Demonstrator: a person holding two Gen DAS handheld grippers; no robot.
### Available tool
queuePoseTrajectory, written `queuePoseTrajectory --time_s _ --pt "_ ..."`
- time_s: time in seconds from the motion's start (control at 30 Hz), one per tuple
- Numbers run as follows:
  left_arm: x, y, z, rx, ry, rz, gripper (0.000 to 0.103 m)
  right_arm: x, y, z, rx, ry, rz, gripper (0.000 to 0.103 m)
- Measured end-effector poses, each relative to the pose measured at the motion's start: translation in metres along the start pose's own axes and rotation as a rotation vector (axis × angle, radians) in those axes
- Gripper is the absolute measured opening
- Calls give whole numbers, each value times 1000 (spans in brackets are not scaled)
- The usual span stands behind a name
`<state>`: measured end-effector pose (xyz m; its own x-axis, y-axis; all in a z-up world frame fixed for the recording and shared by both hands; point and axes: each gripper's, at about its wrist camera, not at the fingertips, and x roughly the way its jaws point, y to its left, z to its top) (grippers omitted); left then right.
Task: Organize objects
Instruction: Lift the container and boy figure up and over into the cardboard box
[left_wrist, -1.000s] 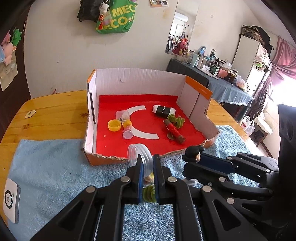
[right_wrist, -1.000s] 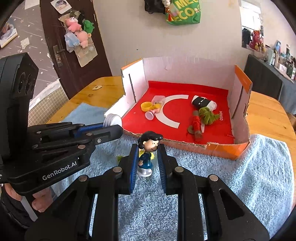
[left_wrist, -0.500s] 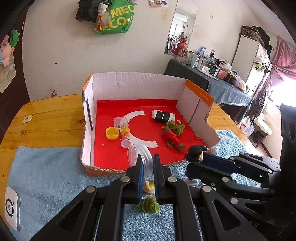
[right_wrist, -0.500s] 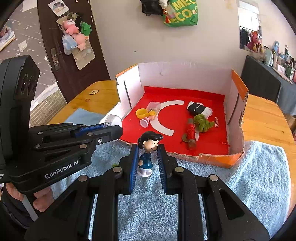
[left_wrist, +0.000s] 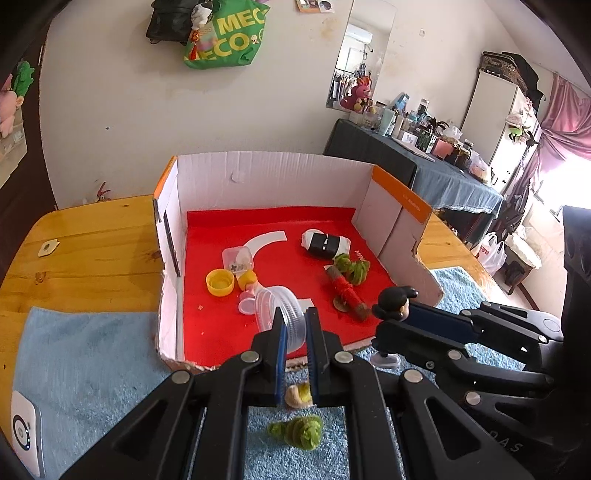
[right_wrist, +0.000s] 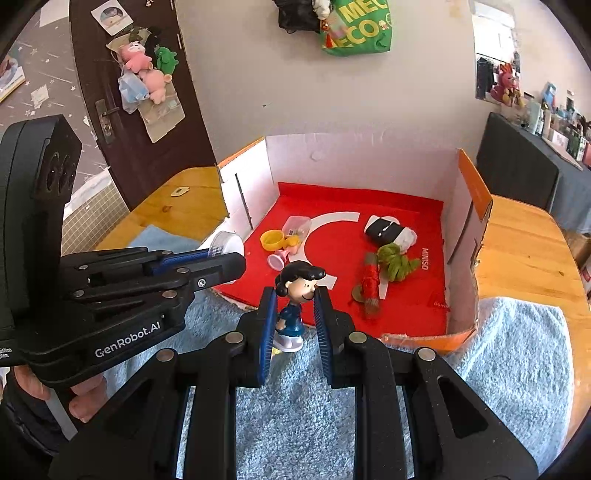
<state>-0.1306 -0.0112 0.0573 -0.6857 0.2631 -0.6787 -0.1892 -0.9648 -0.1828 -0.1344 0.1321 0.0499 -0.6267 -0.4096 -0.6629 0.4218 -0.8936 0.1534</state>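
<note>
Blue towel (right_wrist: 498, 369), black-haired blue-dressed figurine (right_wrist: 295, 295)

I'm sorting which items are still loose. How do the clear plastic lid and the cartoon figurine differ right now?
The clear plastic lid is transparent and round, pinched on edge in the left gripper; the cartoon figurine is opaque, black-haired and blue-dressed, standing upright in the right gripper. The lid hangs over the box's red floor; the figurine is at the box's front edge. Both are gripped, neither released.
</note>
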Motion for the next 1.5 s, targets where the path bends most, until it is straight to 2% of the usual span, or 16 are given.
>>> queuePoseTrajectory --time_s 0.5,1.5 --pt "8 4 11 1 10 0 9 15 -11 12 14 17 -4 20" --pt "72 25 0 -45 126 -16 9 75 -34 3 71 142 -7 20"
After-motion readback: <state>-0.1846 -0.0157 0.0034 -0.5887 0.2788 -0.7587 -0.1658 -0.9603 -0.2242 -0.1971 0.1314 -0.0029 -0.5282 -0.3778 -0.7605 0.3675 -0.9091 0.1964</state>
